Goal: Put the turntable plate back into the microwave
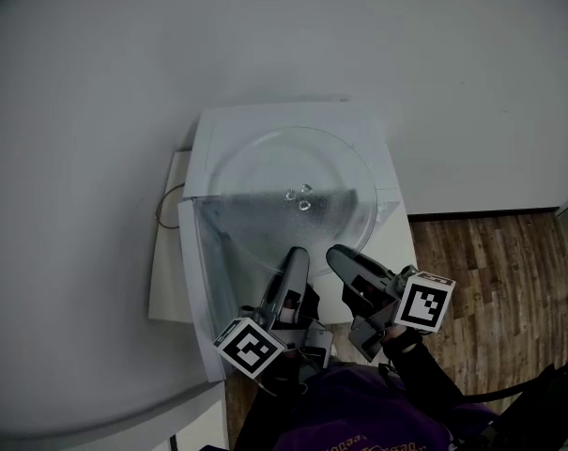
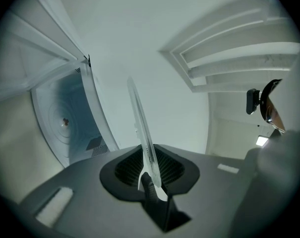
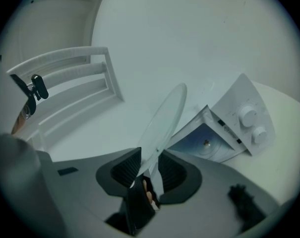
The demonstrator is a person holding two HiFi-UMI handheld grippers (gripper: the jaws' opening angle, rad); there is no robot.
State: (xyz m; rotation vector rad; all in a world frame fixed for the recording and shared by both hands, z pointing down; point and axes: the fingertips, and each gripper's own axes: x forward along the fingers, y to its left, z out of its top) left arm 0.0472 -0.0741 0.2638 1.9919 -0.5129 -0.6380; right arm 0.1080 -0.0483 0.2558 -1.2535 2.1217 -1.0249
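Observation:
The clear glass turntable plate (image 1: 293,191) hangs level in front of the white microwave (image 1: 227,125). Both grippers hold its near rim. My left gripper (image 1: 298,252) is shut on the rim left of centre, and in its own view the plate (image 2: 142,133) runs edge-on out from between the jaws of that gripper (image 2: 149,175). My right gripper (image 1: 338,252) is shut on the rim just beside it. Here too the plate (image 3: 164,118) rises from the pinched jaws of the right gripper (image 3: 147,177). The open microwave cavity (image 2: 65,120) shows its hub on the floor.
The microwave door (image 1: 199,280) stands open at the left. Two control knobs (image 3: 249,115) sit on the front panel. The microwave rests on a white stand (image 1: 171,271) against the wall, with a thin cable loop (image 1: 166,205) at its left. Wooden floor (image 1: 490,280) lies to the right.

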